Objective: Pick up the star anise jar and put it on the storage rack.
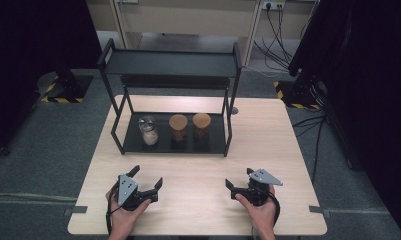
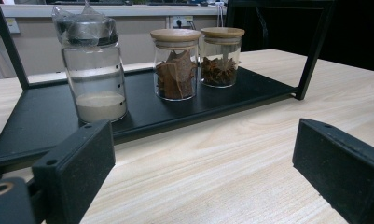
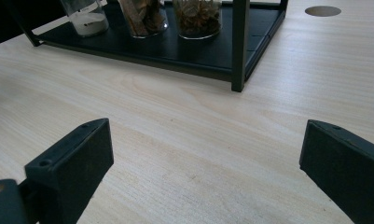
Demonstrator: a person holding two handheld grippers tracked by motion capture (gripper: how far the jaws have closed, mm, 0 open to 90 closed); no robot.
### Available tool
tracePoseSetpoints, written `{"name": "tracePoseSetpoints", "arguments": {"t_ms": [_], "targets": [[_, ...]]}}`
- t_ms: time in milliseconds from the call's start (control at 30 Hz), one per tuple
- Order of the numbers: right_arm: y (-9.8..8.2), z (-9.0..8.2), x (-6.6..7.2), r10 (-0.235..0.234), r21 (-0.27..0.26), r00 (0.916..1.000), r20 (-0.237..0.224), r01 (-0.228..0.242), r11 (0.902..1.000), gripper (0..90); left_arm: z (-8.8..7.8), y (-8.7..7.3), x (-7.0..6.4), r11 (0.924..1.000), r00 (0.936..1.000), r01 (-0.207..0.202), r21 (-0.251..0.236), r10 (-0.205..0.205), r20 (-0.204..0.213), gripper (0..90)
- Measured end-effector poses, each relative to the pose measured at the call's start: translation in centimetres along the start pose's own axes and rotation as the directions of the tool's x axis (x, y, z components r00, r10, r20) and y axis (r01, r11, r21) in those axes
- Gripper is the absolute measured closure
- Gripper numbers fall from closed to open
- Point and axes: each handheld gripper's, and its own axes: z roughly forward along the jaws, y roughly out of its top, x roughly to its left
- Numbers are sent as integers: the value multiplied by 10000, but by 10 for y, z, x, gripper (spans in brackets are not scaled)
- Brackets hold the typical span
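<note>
Both grippers sit low at the near edge of the table (image 1: pixel 198 170), held in the person's hands. The left gripper (image 1: pixel 147 179) has its jaws spread wide with nothing between them. The right gripper (image 1: pixel 239 179) has its jaws just as far apart, with only bare wood in the gap.

Up at twelve o'clock from the pair stands the black rack (image 1: pixel 170 62), and on its bottom shelf (image 1: pixel 215 142) three jars line up in a row. From the left gripper, the metal-lid jar (image 1: pixel 148 130) is at about twelve o'clock, with pale powder at its bottom. The middle jar (image 1: pixel 178 128) is at one o'clock, wooden lid on, with brown bark pieces inside. The third jar (image 1: pixel 201 125), just beside it, has a wooden lid too and dark star-shaped spice inside.

From the right gripper the jars lie around eleven o'clock, well apart from it, past the rack's front post (image 3: pixel 240 44).
</note>
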Motion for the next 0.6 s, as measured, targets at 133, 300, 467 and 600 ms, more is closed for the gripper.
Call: {"name": "tracePoseSetpoints", "arguments": {"t_ms": [133,300,467,600], "targets": [[-3,1,-1,1,20,10000,40,-1,10000,30,0,0,0,10000,10000,-8,0,8,3,51],[-7,2,-1,46,72,10000,40,-47,10000,30,0,0,0,10000,10000,1,7,-1,0,50],[-7,1,-1,63,41,10000,44,-63,10000,30,0,0,0,10000,10000,-19,22,19,16,51],[-6,0,-1,-11,-56,9999,159,12,10000,29,0,0,0,10000,10000,65,50,-65,42,55]]}}
